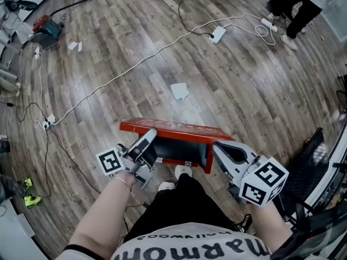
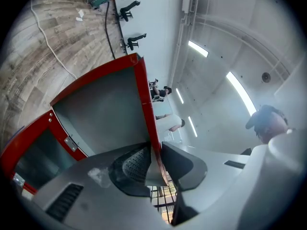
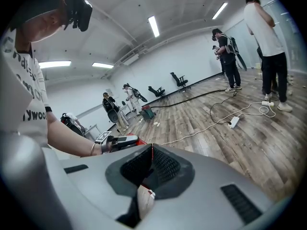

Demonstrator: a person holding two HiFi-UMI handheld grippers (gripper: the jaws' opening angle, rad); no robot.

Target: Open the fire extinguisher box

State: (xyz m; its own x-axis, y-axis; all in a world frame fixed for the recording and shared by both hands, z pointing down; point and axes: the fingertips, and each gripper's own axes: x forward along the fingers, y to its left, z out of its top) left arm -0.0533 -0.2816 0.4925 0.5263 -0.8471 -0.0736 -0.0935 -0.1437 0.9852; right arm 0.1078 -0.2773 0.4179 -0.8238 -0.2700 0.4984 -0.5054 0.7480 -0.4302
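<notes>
The red fire extinguisher box (image 1: 181, 151) lies on the wood floor at my feet, its red lid (image 1: 173, 128) raised on edge. My left gripper (image 1: 147, 141) is at the lid's left end, shut on its rim. In the left gripper view the lid (image 2: 103, 107) stands up with its grey inner face showing, and its red edge runs down between the jaws of the left gripper (image 2: 154, 153). My right gripper (image 1: 219, 148) holds the lid's right end. In the right gripper view the right gripper (image 3: 151, 151) pinches a thin red edge, and the left gripper (image 3: 120, 141) shows beyond.
White and black cables cross the floor, with a power strip (image 1: 217, 34) and a scrap of paper (image 1: 179, 91) ahead. A person (image 1: 295, 7) stands at the far right. A black wire basket (image 1: 313, 164) is close on my right. Clutter lies at the left edge (image 1: 46, 26).
</notes>
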